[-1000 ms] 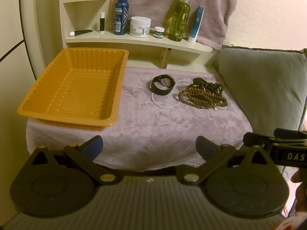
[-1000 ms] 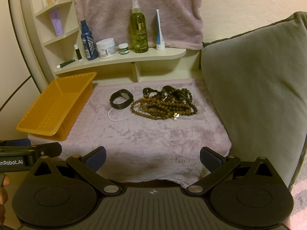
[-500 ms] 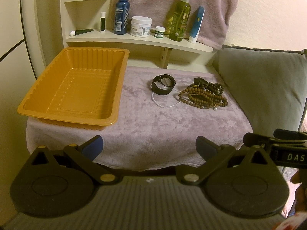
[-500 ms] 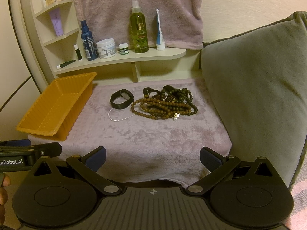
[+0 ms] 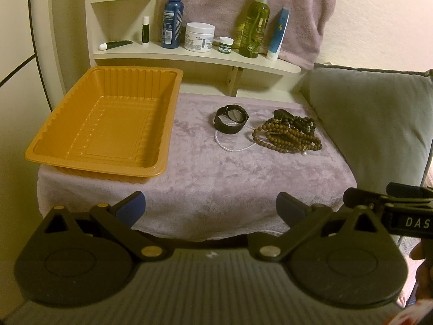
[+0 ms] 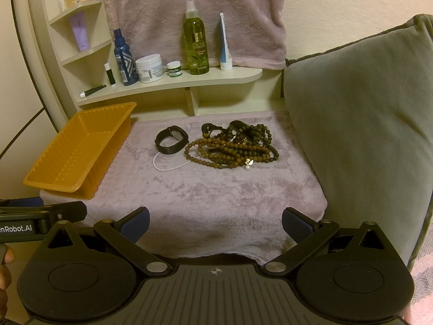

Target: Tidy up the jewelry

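Observation:
An empty orange plastic tray (image 5: 102, 124) (image 6: 78, 146) sits on the left of a mauve towel-covered surface (image 5: 216, 178) (image 6: 211, 189). To its right lie a black watch (image 5: 231, 119) (image 6: 171, 140), a thin white pearl strand (image 5: 230, 146) (image 6: 167, 165) and a pile of brown and dark bead necklaces (image 5: 289, 135) (image 6: 235, 147). My left gripper (image 5: 211, 208) is open and empty, at the towel's front edge. My right gripper (image 6: 215, 222) is open and empty, also at the front edge, well short of the jewelry.
A cream shelf (image 5: 194, 57) (image 6: 173, 84) behind holds bottles, jars and tubes. A towel (image 6: 194, 16) hangs on the wall. A grey-green cushion (image 5: 373, 119) (image 6: 360, 124) borders the surface on the right. Each view shows the other gripper at its edge.

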`<control>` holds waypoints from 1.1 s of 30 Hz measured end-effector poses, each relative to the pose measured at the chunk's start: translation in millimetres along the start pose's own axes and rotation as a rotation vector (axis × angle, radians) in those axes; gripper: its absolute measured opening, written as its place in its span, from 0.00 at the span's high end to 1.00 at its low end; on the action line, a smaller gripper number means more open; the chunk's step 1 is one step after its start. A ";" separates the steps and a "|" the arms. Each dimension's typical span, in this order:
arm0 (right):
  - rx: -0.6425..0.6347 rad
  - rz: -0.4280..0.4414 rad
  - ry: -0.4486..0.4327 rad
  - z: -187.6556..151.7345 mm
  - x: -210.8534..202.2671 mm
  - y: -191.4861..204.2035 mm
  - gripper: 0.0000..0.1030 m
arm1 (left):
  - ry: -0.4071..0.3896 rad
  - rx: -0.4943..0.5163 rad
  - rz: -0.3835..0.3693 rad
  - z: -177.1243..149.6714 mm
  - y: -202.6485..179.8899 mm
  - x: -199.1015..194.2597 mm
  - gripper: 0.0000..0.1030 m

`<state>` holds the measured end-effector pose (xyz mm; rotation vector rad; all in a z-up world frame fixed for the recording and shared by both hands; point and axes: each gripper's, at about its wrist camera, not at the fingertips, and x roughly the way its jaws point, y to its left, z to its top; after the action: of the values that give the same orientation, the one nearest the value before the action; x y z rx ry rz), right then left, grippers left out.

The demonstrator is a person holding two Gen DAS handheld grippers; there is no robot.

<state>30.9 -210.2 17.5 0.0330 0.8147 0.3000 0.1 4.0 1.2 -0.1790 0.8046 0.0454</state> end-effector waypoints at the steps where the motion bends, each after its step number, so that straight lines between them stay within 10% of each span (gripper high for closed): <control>1: 0.000 0.000 0.001 -0.4 -0.3 -0.7 0.00 | 0.000 -0.001 -0.001 -0.1 -0.2 -0.3 0.01; 33: 0.002 0.001 0.000 -0.5 0.3 -1.1 0.00 | -0.005 -0.013 -0.003 0.8 2.0 -2.9 0.01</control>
<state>31.0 -211.2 16.7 0.0347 0.8152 0.2998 -1.6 6.2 3.5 -0.1925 0.7989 0.0487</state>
